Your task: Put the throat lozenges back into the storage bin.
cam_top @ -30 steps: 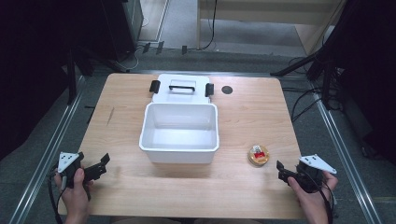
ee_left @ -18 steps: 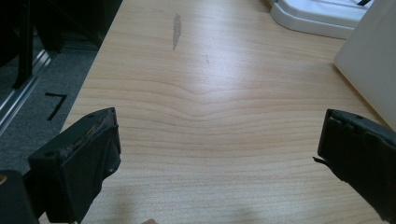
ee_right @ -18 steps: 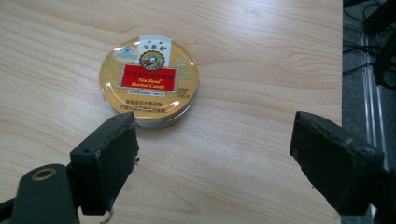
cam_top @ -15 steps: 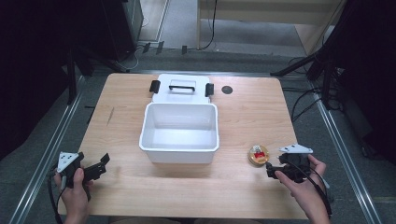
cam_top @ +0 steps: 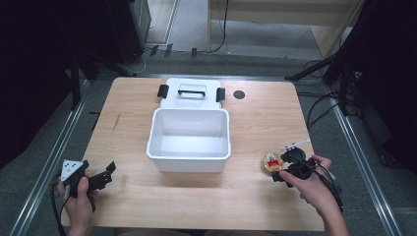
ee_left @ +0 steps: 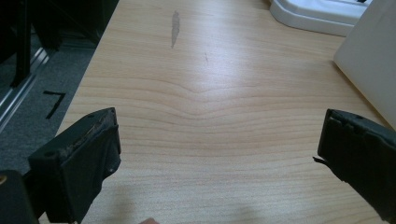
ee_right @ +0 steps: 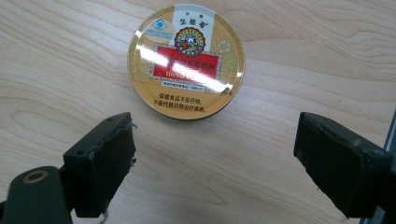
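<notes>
Jaws of the right gripper [ee_right: 212, 161] spread apart, just been widening, nothing between them; round gold tin [ee_right: 187, 61] lying flat on the surface [cam_top: 255, 123] just ahead, slightly left of centre. Left gripper [ee_left: 219, 149] also spread, empty, well apart from the tin.

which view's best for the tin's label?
Right gripper view: the tin sits close, lid facing the camera, its gold rim, red band and print sharp, just ahead of the open tongs. The high view has it small beside the right hand, label unreadable. The left gripper view looks over bare table.
</notes>
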Demonstrator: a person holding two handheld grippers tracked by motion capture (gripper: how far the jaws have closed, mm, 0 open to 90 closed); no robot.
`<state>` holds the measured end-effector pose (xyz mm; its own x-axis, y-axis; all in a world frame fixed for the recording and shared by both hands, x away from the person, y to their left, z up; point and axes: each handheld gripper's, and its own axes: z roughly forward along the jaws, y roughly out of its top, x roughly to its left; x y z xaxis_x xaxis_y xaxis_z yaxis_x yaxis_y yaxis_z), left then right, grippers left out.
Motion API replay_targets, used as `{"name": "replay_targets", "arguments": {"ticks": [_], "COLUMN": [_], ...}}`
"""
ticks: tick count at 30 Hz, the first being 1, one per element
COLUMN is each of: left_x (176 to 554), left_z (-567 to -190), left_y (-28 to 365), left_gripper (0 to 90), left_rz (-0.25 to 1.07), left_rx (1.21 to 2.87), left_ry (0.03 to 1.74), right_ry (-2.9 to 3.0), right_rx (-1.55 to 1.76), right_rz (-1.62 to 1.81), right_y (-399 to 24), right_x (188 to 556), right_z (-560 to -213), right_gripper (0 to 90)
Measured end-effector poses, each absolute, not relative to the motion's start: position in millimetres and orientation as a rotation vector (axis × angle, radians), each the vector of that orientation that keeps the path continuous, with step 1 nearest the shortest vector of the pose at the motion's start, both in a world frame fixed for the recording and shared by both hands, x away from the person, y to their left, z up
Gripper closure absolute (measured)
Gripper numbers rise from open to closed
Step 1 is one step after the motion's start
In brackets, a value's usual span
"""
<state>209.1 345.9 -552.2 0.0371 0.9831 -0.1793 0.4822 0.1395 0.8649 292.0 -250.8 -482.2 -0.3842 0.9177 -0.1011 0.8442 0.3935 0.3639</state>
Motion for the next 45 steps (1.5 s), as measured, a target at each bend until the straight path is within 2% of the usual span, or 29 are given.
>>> {"name": "replay_targets", "arguments": {"ticks": [4,10,18,22,36,45], "left_x": [209.3,209.4,209.6,209.7,210.3,210.2], "left_z": [-552.1,-552.0,-552.1,-552.1,-552.2,-552.1], "left_y": [345.4,345.6,346.2,346.3,346.1,346.3], "left_gripper": [0.0,0.0,0.0,0.0,0.0,0.0], "left_rz": [0.749,0.744,0.739,0.736,0.731,0.728], "left_rx": [1.468,1.473,1.472,1.473,1.478,1.478], "left_ry": [1.571,1.570,1.568,1.568,1.571,1.571], "right_ry": [2.389,2.469,2.478,2.480,2.464,2.453], "right_rx": [1.574,1.585,1.633,1.646,1.711,1.712], "right_rz": [0.347,0.263,0.212,0.189,0.101,0.086], "right_y": [-250.0,-239.1,-228.2,-224.2,-217.9,-212.9], "right_x": [300.4,314.7,327.9,334.0,347.4,350.1], "right_z": [-482.1,-482.6,-488.1,-490.0,-502.4,-504.9], "right_gripper": [12.0,2.5,2.6,7.7,7.8,20.3]}}
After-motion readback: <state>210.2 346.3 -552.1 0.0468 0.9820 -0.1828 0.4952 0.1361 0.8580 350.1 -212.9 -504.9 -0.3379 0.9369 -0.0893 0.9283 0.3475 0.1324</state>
